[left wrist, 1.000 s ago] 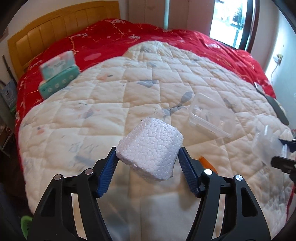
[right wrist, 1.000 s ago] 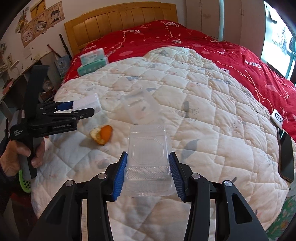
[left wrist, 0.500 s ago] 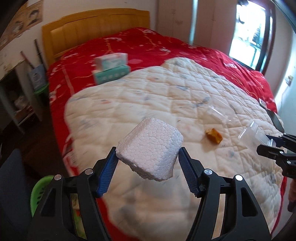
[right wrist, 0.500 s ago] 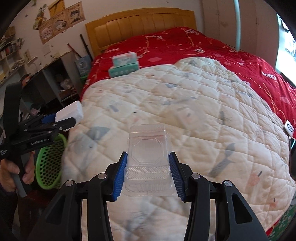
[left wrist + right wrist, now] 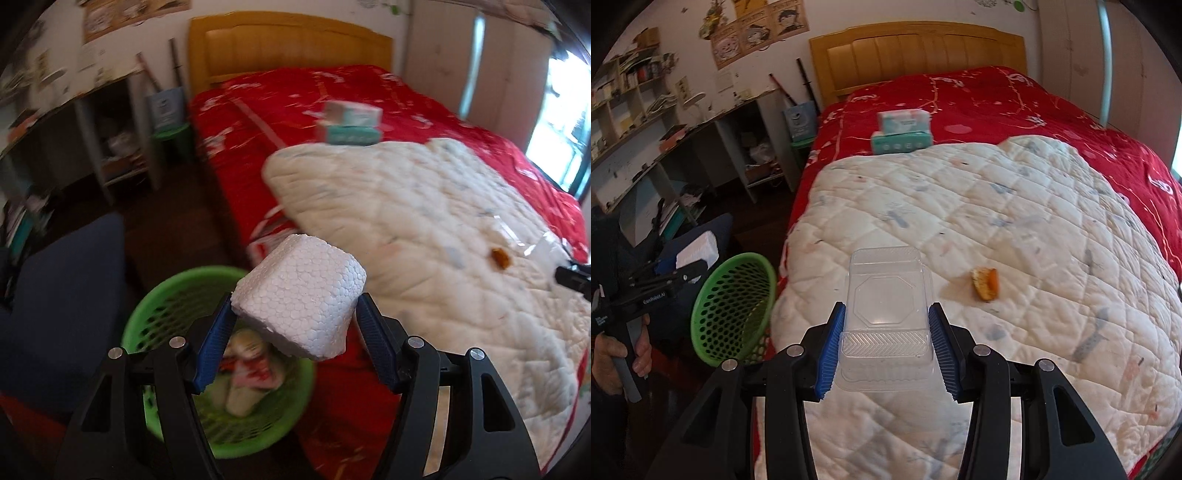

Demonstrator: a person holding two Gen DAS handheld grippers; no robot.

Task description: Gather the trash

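The left gripper [image 5: 295,325] pinches a white foam block [image 5: 301,299] between its blue pads, one pad pressed on each side of the block. Just below and beyond the block stands a green mesh basket [image 5: 173,295] on the dark floor, off the near corner of the bed; pale crumpled litter [image 5: 251,369] already lies in it (blurred, so what it is cannot be told). The block hangs above the basket's bed-side rim.

The right gripper [image 5: 886,343] is clamped on a clear plastic clamshell box [image 5: 886,314], its pads pressing the box's two long sides, and it is held over the near part of the white quilt [image 5: 1015,221] that covers the bed. In this view the basket [image 5: 735,314] shows off the bed's left edge, and beside it a hand [image 5: 617,354] grips the handle of the left gripper [image 5: 683,273], with the foam block [image 5: 698,251] in its tip.

On the quilt, a little beyond the clamshell box and to its right, lies a piece of orange peel [image 5: 987,284]. Farther up, where the quilt ends and the red bedspread [image 5: 979,103] begins, two tissue packs [image 5: 903,131] are stacked. Behind them rises the wooden headboard [image 5: 916,51]. Left of the bed a grey desk with shelves [image 5: 713,147] stands against the wall.
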